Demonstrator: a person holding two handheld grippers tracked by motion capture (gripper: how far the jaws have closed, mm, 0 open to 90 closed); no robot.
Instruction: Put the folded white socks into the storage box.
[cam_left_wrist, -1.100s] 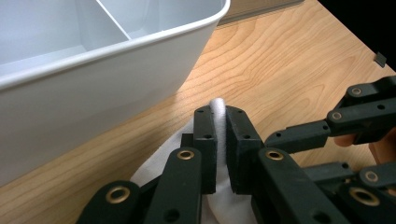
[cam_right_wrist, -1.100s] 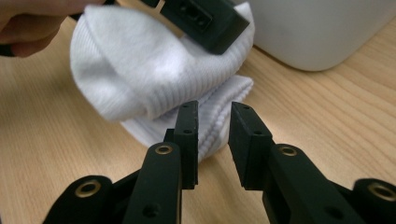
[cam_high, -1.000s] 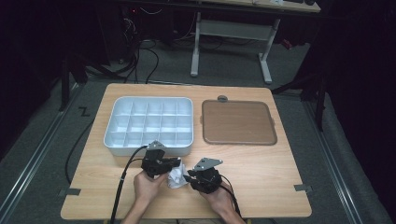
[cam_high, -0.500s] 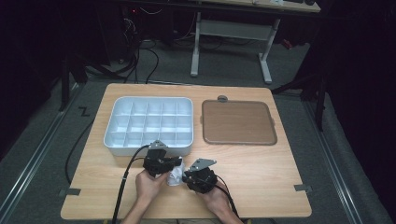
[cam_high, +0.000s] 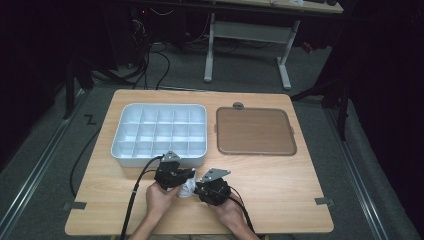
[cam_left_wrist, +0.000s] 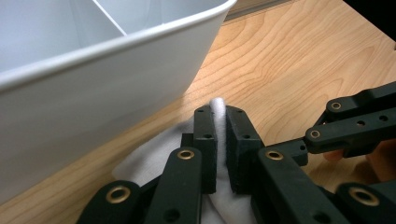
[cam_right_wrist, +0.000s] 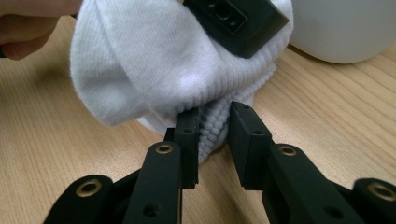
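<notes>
A wooden table (cam_high: 280, 170) is seen from above, with a person's two forearms entering from the near edge. A black two-jaw gripper is held in each hand, and the two are brought close together near the front of the table. Between them a small white knitted cloth (cam_high: 187, 188), possibly a sock, is held just above or on the tabletop. The left gripper (cam_left_wrist: 221, 122) is clamped tight on a thin fold of the cloth, its jaws nearly touching with white fabric pinched between them. The right gripper (cam_right_wrist: 214, 125) is closed on a ribbed edge of the same cloth, the ribbing squeezed between its jaws. In the right gripper view, the cloth is bunched and rises toward the other gripper's black jaw at the top. Just behind the grippers a white compartment tray (cam_high: 123, 131) is set on the left half of the table, its near wall close to the cloth. To its right, well apart from the hands, a flat brown tray (cam_high: 254, 131) is laid.
</notes>
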